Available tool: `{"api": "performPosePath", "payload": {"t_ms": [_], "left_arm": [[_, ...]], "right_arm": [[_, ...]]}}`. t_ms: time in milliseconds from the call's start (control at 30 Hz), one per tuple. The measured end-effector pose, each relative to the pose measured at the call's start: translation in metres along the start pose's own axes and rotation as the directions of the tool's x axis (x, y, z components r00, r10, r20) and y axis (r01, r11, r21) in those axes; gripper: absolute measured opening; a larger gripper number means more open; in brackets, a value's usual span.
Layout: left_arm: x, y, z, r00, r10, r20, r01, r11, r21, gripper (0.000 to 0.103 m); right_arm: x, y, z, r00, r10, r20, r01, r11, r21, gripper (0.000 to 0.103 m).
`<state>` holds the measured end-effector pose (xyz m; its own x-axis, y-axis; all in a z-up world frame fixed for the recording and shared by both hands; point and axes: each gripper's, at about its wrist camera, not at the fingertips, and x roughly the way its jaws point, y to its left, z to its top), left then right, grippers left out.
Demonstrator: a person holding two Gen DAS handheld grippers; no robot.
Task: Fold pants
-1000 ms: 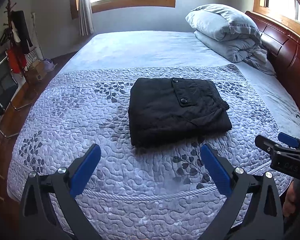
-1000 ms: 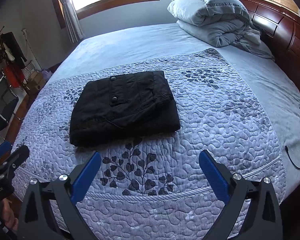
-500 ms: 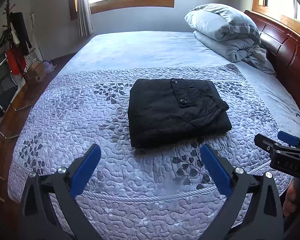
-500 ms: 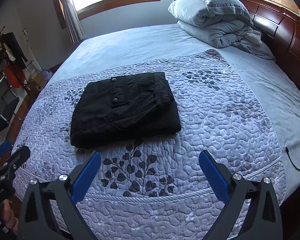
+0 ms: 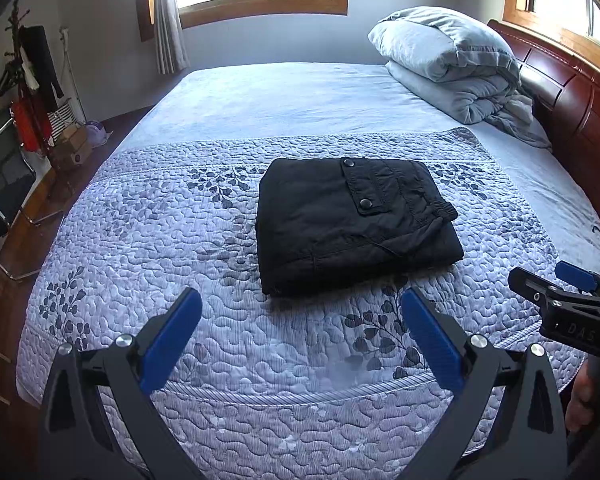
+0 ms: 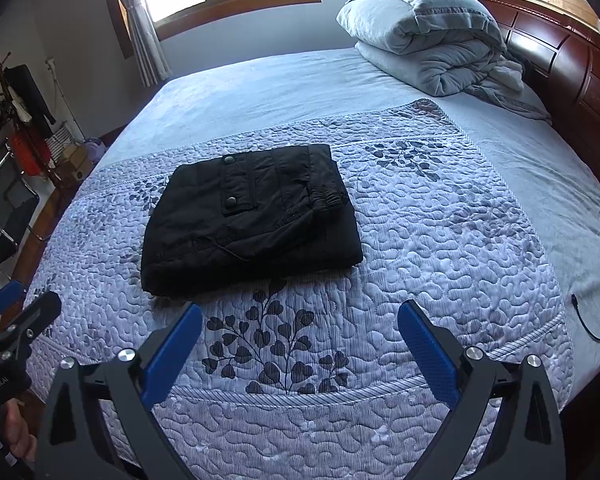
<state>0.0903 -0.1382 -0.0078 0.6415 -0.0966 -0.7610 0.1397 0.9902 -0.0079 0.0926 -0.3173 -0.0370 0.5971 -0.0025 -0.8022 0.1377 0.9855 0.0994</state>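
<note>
The black pants (image 5: 352,224) lie folded into a flat rectangle on the quilted bedspread (image 5: 180,248), a snap pocket facing up. The right wrist view shows the same pants (image 6: 252,224) left of centre. My left gripper (image 5: 300,320) hangs open above the bed's near edge, short of the pants, with nothing between its blue pads. My right gripper (image 6: 298,326) is open too, equally empty and back from the pants. Each gripper appears at the edge of the other's view, held by a hand (image 5: 588,396).
A folded grey duvet (image 5: 448,60) is piled at the head of the bed beside the dark wooden headboard (image 5: 580,112). A chair (image 5: 4,184), a coat stand and boxes stand on the floor to the left. A black cable (image 6: 592,328) lies at the right edge.
Both grippers have drifted back and up very slightly, so the pants sit a little farther away. The pants have not moved.
</note>
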Motion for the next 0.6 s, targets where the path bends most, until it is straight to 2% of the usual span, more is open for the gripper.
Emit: {"api": "performPosePath", "payload": {"t_ms": [333,600], "left_arm": [[0.0004,-0.0005,0.0003,1.0,0.001,-0.003,-0.001,1.0,0.004,0.1],[-0.003,-0.0013,-0.0002,1.0,0.003,0.027,-0.003,1.0,0.007,0.1]], "right_arm": [[-0.0002,-0.0004,-0.0011,1.0,-0.002,-0.001,0.002,1.0,0.002,0.099],[0.0019,-0.0009,-0.0021,1.0,-0.005,-0.006,0.005,1.0,0.003,0.099]]}}
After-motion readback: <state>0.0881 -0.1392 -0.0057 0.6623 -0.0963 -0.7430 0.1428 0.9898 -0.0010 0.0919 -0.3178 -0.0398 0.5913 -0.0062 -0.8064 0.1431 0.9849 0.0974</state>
